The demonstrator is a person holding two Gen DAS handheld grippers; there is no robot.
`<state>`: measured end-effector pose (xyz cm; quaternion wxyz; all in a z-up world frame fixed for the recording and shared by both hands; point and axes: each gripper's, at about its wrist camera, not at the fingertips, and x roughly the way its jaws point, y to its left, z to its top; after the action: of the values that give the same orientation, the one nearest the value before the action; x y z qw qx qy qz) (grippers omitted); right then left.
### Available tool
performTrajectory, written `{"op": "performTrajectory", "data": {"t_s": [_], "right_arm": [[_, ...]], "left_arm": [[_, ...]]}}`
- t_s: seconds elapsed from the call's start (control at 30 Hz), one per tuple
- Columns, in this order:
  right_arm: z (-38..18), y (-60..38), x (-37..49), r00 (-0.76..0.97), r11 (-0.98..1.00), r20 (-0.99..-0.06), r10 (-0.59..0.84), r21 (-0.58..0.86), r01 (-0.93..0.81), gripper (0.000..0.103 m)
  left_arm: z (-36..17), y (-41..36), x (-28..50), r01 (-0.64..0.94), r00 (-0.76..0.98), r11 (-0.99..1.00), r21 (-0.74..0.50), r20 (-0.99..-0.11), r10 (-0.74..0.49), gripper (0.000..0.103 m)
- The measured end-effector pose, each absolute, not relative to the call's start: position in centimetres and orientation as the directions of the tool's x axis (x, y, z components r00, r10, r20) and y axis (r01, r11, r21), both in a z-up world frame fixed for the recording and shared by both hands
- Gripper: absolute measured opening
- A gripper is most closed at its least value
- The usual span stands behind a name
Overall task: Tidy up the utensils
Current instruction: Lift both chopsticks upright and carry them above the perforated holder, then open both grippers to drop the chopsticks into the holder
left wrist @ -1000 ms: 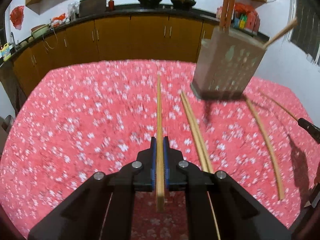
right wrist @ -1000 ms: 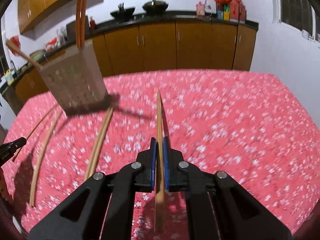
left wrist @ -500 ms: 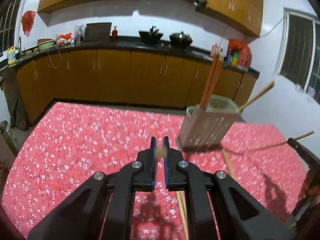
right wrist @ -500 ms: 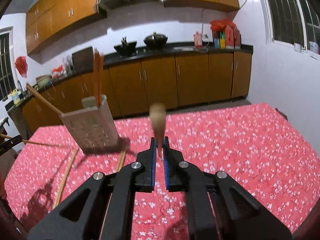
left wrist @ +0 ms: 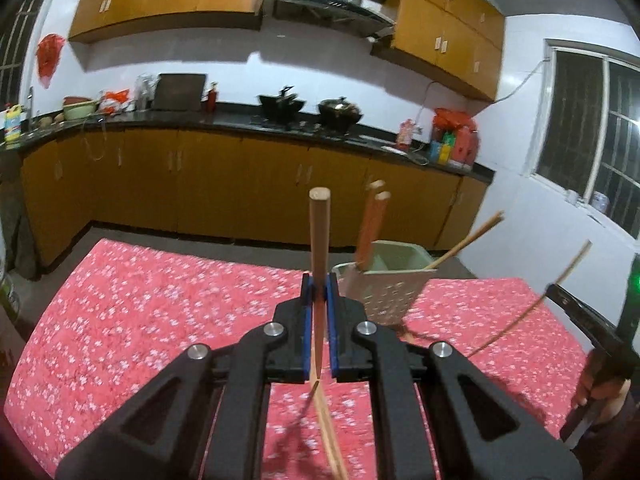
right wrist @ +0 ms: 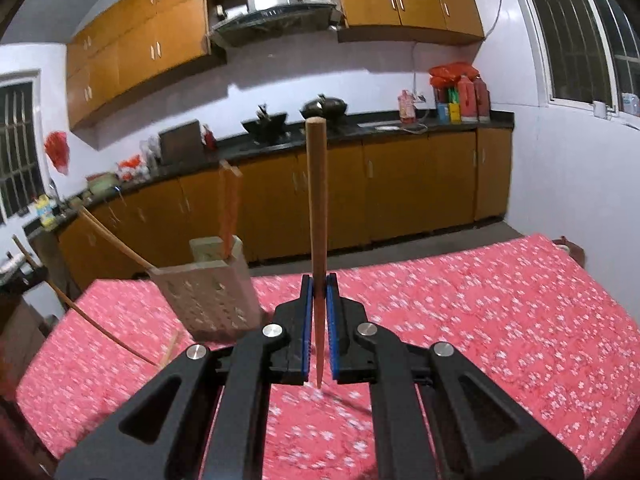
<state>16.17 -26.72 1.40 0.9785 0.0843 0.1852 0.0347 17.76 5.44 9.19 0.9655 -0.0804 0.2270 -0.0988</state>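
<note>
Nearest the lens in each wrist view, the tongs were clamped on a single wooden chopstick. The left tongs (left wrist: pixel 319 284) held the left chopstick (left wrist: pixel 320 232) about midway along, its blunt end standing up above the blue pads and its thin end hanging below them. The right tongs (right wrist: pixel 319 284) pinched the right chopstick (right wrist: pixel 316 208) the same way: long axis close to upright, thick end up, taper down past the pads. Both sticks were clear of the worktop (left wrist: pixel 160 300), which was covered in a red flowered cloth.

Beyond the tongs stood the holder (left wrist: pixel 384 292), a pale perforated box. From the left tongs it lay ahead and a little to the right, and looked close; from the right tongs the holder (right wrist: pixel 212 292) lay ahead and to the left, somewhat further off. So the left hand seemed the nearer, though fisheye distortion made that uncertain. The move ahead appeared to turn on bringing each tapered end over the open top.

The holder already carried a reddish pair (left wrist: pixel 370 228) standing upright and one pale stick (left wrist: pixel 464 242) leaning out. More sticks (left wrist: pixel 330 432) lay loose on the cloth.
</note>
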Motion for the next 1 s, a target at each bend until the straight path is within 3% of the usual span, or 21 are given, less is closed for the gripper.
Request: {"op": "performTrajectory", "data": {"t_s": [0.27, 0.53, 1.0], "right_arm": [[7.6, -24.9, 15.1, 0.951, 0.94, -0.17, 0.257, 0.271, -0.206, 0.007], [10.8, -21.1, 16.7, 0.967, 0.947, -0.008, 0.256, 0.203, -0.249, 0.007], [7.3, -18.1, 22.4, 0.971, 0.959, -0.073, 0.226, 0.19, -0.209, 0.007]], "left_arm": [[13.5, 2.2, 17.4, 0.264, 0.897, 0.946, -0.188, -0.312, -0.312, 0.008], [17.8, -0.1, 19.5, 0.215, 0.96, 0.964, -0.159, -0.149, -0.238, 0.008], [14.6, -0.2, 24.3, 0.136, 0.975, 0.971, -0.197, -0.148, -0.167, 0.008]]}}
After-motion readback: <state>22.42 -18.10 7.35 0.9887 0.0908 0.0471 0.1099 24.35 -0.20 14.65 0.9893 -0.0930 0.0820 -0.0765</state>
